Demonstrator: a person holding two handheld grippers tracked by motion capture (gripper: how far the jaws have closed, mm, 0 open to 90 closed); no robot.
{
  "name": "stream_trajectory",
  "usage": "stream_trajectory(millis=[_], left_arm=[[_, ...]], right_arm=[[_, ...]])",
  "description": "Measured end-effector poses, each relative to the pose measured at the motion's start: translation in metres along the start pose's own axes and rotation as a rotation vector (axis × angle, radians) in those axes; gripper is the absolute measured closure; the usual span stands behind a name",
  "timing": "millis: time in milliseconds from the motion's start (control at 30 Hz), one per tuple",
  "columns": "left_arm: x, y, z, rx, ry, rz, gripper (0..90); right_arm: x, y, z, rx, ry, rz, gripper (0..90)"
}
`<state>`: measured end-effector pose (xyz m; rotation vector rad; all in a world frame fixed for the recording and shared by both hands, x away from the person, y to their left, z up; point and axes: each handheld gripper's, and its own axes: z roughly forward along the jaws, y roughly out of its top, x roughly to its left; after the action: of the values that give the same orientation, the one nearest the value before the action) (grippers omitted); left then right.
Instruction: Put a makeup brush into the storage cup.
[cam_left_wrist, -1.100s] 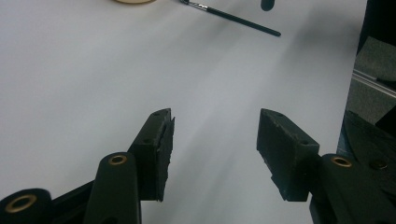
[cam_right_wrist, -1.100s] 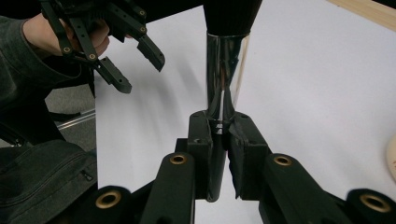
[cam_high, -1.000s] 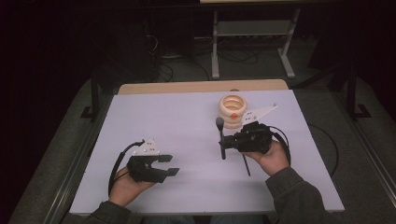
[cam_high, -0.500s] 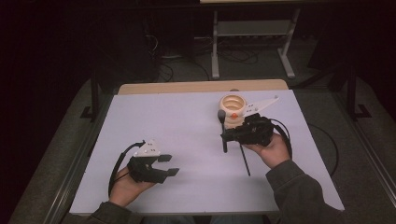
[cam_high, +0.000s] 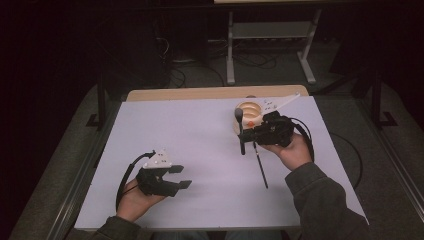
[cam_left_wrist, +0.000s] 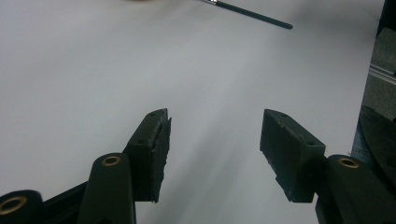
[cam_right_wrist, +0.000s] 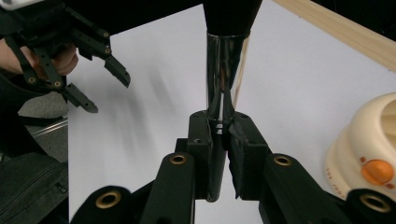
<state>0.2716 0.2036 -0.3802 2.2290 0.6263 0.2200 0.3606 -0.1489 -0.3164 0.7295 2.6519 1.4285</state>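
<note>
**Brush clamped in my right gripper beside the cream holder**

I take the cream holder (cam_high: 251, 113) as my landmark; it sits at the far side of the white table (cam_high: 200, 150), close to the wooden strip along the far edge. In the right gripper view its rounded cream wall (cam_right_wrist: 369, 154) carries an orange button.

My right gripper (cam_high: 248, 136) hangs just on the near side of that holder, its jaws clenched on a makeup brush (cam_high: 241, 131). In the high view the brush stands roughly upright, its dark head just beside the holder's rim and its handle pointing down toward the table. In the right gripper view (cam_right_wrist: 219, 154) the pads squeeze the shiny metal ferrule of the brush (cam_right_wrist: 224, 70), with the dark bristle head rising above it.

A second thin dark brush (cam_high: 260, 167) lies flat on the table, nearer to me than the holder and just below my right hand (cam_high: 290, 150). The left gripper view catches its slim handle (cam_left_wrist: 254, 14) at the top edge.

My left gripper (cam_high: 177, 177) rests well away from the holder, at the near left part of the table. Its jaws are released and have just been opening further; in the left gripper view (cam_left_wrist: 215, 154) nothing but bare white table lies between them.
</note>
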Motion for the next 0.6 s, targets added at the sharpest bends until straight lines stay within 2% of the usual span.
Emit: stream_trajectory(millis=[333, 567, 600], left_arm=[[-0.002, -0.001, 0.001, 0.002, -0.005, -0.016, 39.9], [-0.001, -0.002, 0.002, 0.007, 0.0, -0.014, 39.0], [0.0, -0.002, 0.002, 0.018, 0.002, -0.001, 38.8]], right_arm=[[-0.012, 0.013, -0.004, -0.012, -0.022, 0.017, 78.6], [-0.025, 0.02, -0.004, -0.015, -0.05, 0.038, 78.7], [-0.028, 0.022, -0.004, -0.013, -0.057, 0.037, 78.6]])
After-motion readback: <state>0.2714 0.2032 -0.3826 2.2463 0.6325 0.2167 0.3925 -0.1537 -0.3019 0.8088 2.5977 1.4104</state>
